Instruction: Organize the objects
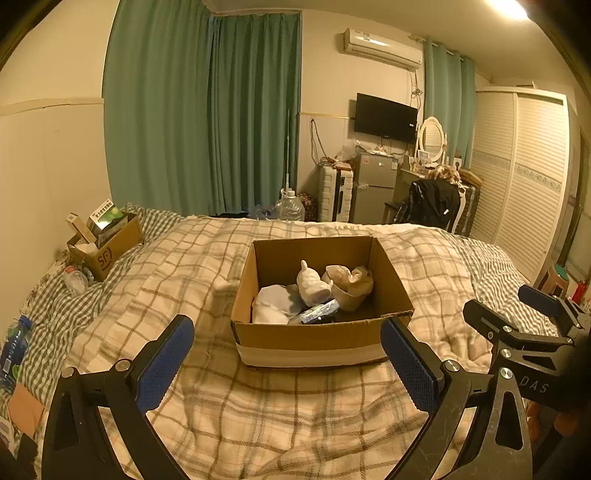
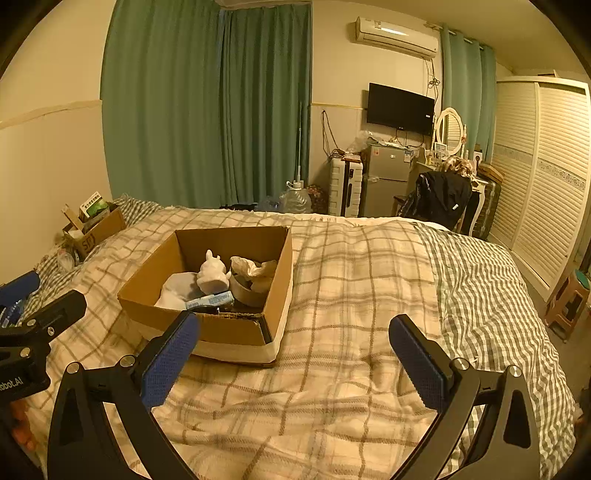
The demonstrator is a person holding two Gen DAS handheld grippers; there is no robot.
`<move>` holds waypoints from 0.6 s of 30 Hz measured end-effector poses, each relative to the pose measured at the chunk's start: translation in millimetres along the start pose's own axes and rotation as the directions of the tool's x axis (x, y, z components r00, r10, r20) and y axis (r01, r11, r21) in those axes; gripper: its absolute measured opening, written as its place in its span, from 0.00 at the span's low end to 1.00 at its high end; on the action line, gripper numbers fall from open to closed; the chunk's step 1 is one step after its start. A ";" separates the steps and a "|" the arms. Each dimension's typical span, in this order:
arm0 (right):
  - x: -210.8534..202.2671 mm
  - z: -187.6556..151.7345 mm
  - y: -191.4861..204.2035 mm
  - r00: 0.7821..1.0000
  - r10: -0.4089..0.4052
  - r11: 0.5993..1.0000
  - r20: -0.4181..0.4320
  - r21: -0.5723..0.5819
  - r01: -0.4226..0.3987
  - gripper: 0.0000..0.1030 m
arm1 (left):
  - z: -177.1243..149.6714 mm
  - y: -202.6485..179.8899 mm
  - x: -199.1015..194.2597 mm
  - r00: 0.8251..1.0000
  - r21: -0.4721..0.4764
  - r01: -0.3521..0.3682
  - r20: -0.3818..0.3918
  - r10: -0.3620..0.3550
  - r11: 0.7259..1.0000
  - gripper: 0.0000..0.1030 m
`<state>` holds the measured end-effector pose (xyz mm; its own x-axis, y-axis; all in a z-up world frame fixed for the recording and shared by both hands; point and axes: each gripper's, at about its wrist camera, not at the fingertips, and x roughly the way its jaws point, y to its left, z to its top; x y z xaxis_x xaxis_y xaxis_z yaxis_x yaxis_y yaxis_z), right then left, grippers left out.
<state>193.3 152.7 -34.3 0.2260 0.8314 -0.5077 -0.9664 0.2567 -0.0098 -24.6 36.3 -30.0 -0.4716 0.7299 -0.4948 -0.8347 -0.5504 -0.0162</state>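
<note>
Dim warm yellow cast; ceiling lamp [image 1: 508, 8] glares; fisheye edges bend dark

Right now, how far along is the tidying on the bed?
Done so far: the cardboard box on the bed already holds a white figurine, a folded white cloth, a paper cup with crumpled paper and a small blue packet. In hand: nothing; the left gripper and right gripper are open and empty. Possibly left: a clear container beside the smaller box.
</note>
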 end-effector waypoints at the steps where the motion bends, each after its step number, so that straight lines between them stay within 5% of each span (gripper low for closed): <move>1: 0.0 -0.1 0.0 1.000 0.000 1.000 0.002 0.001 0.000 1.00 | -0.1 -0.3 0.2 1.000 0.002 -0.002 -0.001 0.002 1.000 1.00; 18: -10.7 3.4 4.3 0.999 0.009 1.000 0.034 -0.006 -0.009 1.00 | -2.9 3.4 0.2 1.000 0.012 0.004 -0.007 -0.004 1.000 1.00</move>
<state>187.2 146.5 -26.0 0.2214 0.8501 -0.4778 -0.9690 0.2467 -0.0101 -26.7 33.5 -32.7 -0.4664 0.7294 -0.5005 -0.8400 -0.5425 -0.0077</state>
